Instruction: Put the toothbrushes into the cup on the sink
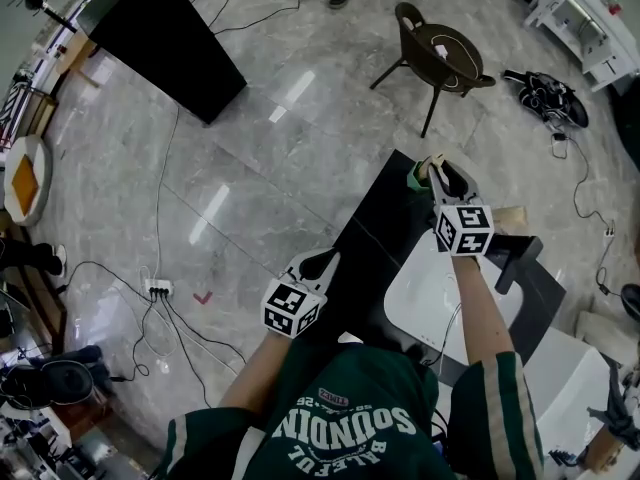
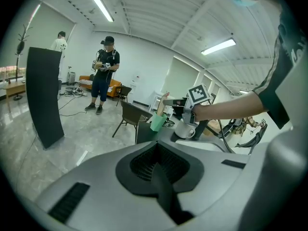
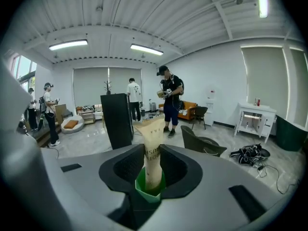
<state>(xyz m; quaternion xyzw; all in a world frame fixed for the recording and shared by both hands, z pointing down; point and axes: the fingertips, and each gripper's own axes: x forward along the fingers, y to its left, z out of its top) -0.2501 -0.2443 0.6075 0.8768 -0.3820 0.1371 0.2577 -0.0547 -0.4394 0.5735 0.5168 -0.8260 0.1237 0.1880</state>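
- Right gripper (image 3: 151, 152) has its jaws closed partway on a paper-wrapped toothbrush (image 3: 153, 131) and holds it upright.
- Lower end of the toothbrush is inside the green cup (image 2: 158, 123), which stands at the far corner of the dark worktop (image 1: 372, 236).
- White mug (image 2: 185, 130) stands near the cup, and the white sink (image 1: 425, 293) lies closer to the near edge.
- Left gripper (image 1: 322, 261) hangs over the worktop's left edge, jaws pressed together, with nothing in them.
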